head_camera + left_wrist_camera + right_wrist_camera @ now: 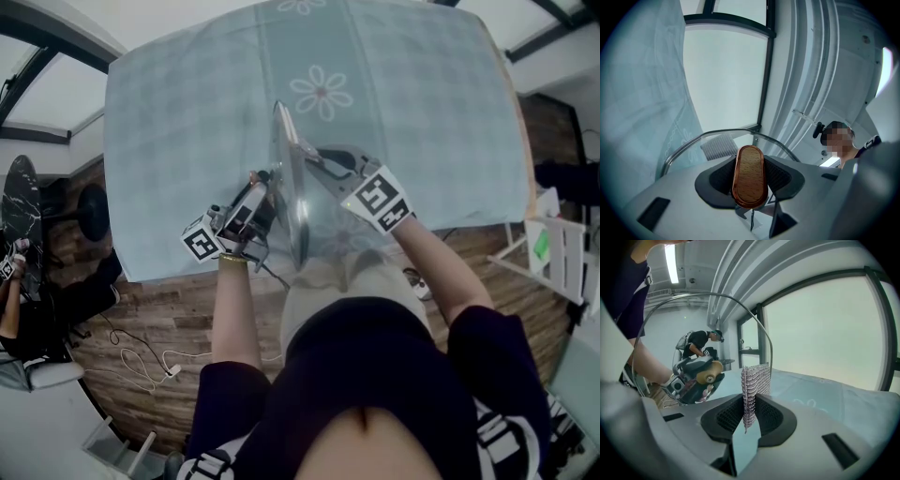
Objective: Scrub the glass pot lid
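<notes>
Left gripper (261, 202) clamped on wooden knob (750, 176), lid (291, 178) held upright. Right gripper (319, 159) pinches mesh scrubber (754, 380) near glass. Lid probably stiff, breakable, slick; knob safest hold.

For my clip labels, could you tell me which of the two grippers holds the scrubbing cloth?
The right gripper: its jaws pinch the mesh scrubbing cloth, whereas the left gripper clamps the wooden knob of the glass lid.

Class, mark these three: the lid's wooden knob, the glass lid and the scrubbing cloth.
wooden knob (750, 176), left gripper view, flat top face.
glass lid (292, 187), head view, upright glass pane.
scrubbing cloth (754, 380), right gripper view, upper half.
</notes>
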The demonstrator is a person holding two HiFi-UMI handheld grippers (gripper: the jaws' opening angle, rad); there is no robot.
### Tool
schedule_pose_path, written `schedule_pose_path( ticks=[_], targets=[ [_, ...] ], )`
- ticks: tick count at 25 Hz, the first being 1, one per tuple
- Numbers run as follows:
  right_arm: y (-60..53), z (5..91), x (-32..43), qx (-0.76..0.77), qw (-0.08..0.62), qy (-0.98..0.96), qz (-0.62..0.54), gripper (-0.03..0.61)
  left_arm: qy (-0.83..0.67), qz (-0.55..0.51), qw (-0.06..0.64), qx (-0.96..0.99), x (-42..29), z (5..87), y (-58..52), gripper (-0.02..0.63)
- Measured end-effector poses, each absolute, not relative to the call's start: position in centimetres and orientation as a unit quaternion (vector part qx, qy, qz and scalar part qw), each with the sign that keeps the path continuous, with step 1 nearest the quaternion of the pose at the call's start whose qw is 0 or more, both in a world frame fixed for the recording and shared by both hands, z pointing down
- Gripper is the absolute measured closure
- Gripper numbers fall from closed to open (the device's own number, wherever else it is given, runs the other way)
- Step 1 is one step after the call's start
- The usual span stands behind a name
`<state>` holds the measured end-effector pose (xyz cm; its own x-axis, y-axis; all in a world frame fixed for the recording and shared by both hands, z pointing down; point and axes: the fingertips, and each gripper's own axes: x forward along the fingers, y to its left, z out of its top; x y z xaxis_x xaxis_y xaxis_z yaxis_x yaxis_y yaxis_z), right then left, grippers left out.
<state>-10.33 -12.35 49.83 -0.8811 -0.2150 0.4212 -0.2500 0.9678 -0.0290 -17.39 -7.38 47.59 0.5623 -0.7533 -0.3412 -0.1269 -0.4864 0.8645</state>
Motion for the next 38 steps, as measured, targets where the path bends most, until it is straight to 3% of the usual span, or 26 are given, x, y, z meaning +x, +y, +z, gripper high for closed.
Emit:
schedule_pose_path(
  ticks=[38],
  targets=[
    [-5.0,55.0,-13.7,0.019,0.244,-0.965,0.096,0.500,-0.274,-0.393,0.426,0.768,-17.5,47.3,-7.3,0.446]
  ],
)
